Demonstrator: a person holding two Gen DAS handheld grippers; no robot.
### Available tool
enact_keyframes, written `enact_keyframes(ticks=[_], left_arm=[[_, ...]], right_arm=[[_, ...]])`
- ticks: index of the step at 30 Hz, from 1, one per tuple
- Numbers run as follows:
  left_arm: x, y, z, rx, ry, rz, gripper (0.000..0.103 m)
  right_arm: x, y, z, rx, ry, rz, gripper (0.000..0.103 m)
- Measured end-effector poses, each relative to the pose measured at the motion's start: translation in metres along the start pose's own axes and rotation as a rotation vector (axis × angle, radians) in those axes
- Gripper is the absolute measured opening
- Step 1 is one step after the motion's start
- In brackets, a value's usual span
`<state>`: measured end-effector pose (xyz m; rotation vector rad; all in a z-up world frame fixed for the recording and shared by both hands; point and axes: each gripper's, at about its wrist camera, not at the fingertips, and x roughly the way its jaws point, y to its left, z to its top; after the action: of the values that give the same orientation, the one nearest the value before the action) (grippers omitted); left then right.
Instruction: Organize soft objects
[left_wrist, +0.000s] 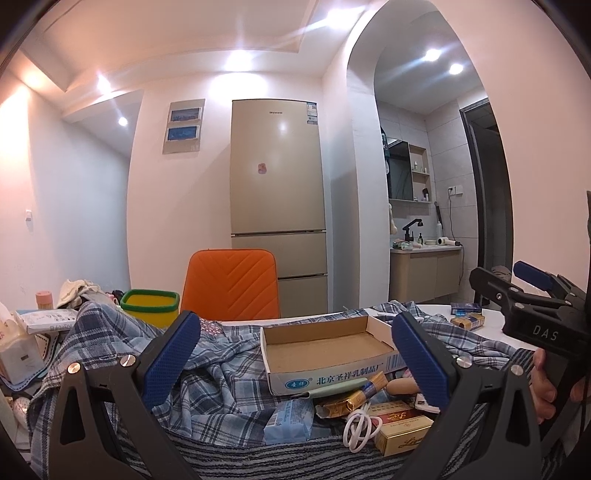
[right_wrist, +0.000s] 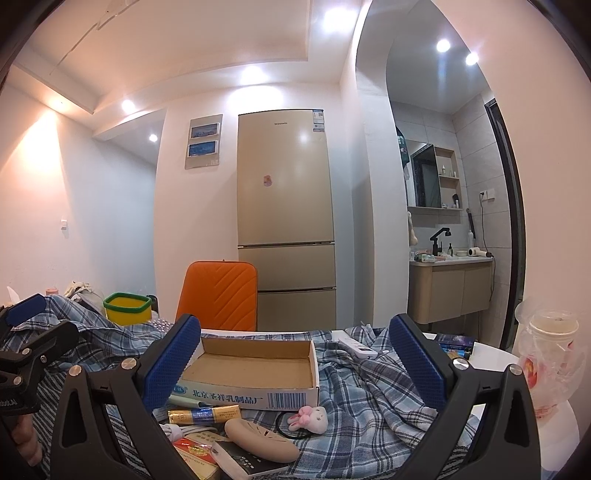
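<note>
While spread wide and empty above the heap, left gripper (left_wrist: 295, 354) and right gripper (right_wrist: 295, 360). Blue plaid shirt (right_wrist: 362, 398) rumpled across the table beneath an empty cardboard tray (right_wrist: 255, 365); no clear long axis, folds running mostly left to right. Likely to drag tray, charging cable (left_wrist: 356, 428) and cigarette packs (left_wrist: 402, 430) along if pulled. Bunny plush (right_wrist: 310, 419) on the shirt.

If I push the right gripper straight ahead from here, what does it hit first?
Most likely the open cardboard box, lying on the plaid cloth between the right gripper's open jaws; depth is uncertain.
</note>
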<state>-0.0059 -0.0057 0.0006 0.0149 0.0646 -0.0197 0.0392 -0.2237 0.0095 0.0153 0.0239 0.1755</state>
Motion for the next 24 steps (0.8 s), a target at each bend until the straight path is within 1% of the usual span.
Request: enact_keyframes(ticks=[8, 10, 12, 16, 19, 24], left_arm=[[0.002, 0.007, 0.002, -0.023, 0.009, -0.009, 0.103], [0.005, 0.006, 0.002, -0.021, 0.022, -0.01, 0.103], [0.009, 0.005, 0.002, -0.016, 0.045, 0.006, 0.103], [0.014, 0.008, 0.003, -0.031, 0.069, -0.011, 0.103], [0.015, 0.01, 0.003, -0.038, 0.078, -0.014, 0.103], [0.021, 0.003, 0.009, -0.008, 0.114, 0.001, 0.103]], right_arm=[[0.0, -0.004, 0.001, 0.009, -0.002, -0.001, 0.103], [-0.001, -0.004, 0.001, 0.003, -0.004, -0.003, 0.103], [-0.003, -0.004, 0.002, 0.001, -0.011, -0.008, 0.103], [-0.009, -0.004, 0.002, 0.001, -0.039, -0.029, 0.103], [-0.006, -0.001, 0.003, -0.011, -0.029, -0.028, 0.103], [-0.002, 0.01, 0.005, -0.045, 0.002, -0.044, 0.103]])
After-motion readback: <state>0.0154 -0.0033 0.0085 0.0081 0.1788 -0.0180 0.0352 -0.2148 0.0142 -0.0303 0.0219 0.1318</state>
